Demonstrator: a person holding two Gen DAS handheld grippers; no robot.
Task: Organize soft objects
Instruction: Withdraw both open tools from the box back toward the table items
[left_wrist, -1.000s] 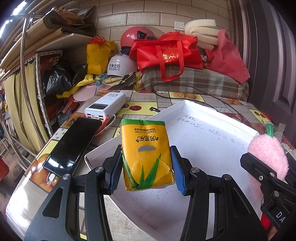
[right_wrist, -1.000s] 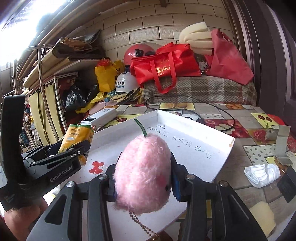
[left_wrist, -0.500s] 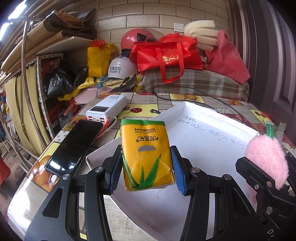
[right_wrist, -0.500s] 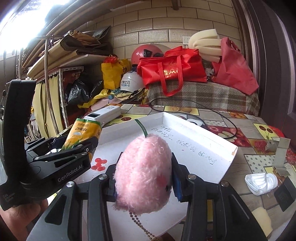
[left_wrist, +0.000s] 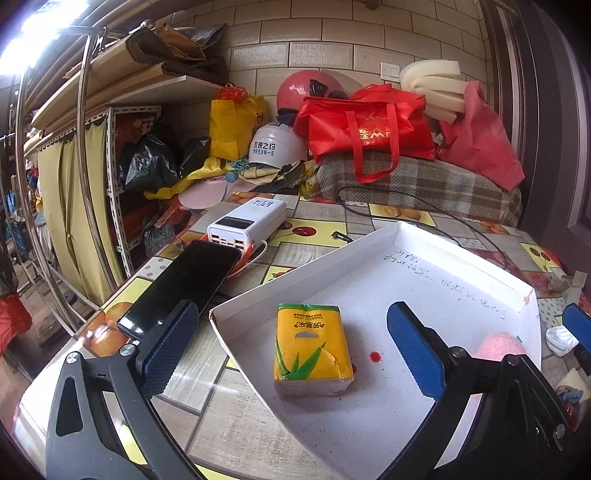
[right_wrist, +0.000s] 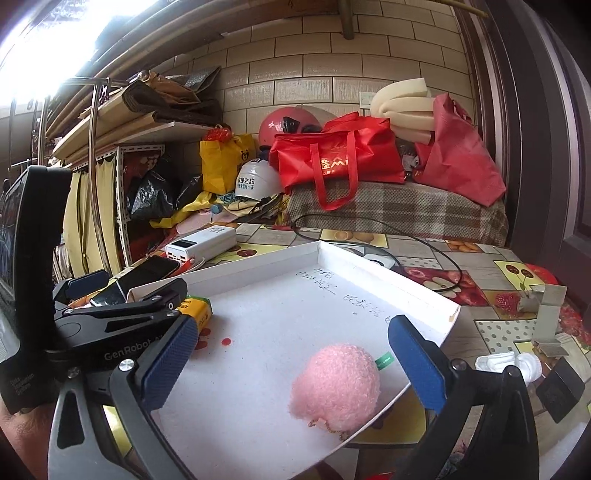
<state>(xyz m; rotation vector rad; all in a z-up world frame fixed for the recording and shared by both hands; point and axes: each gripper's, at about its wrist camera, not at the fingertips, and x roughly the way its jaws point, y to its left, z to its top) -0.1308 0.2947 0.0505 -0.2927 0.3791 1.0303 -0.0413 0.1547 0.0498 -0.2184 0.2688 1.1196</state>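
A yellow tissue pack (left_wrist: 310, 345) lies flat in the white shallow box (left_wrist: 461, 254), near its left corner. My left gripper (left_wrist: 291, 350) is open, its blue pads wide apart on either side of the pack, not touching it. A pink fluffy plush (right_wrist: 336, 387) with a small chain lies in the box (right_wrist: 258, 258) near its right front edge. My right gripper (right_wrist: 293, 365) is open and empty around the plush. The plush also shows in the left wrist view (left_wrist: 498, 345), the tissue pack in the right wrist view (right_wrist: 197, 310).
A black phone (left_wrist: 184, 284) and a white power bank (left_wrist: 247, 223) lie left of the box. A black cable (left_wrist: 424, 210) runs behind it. A white rolled cloth (right_wrist: 509, 363) and small grey pieces lie to the right. Bags and helmets crowd the back.
Both grippers opened. The tissue pack and the pink plush, held above the box before, now lie in the box.
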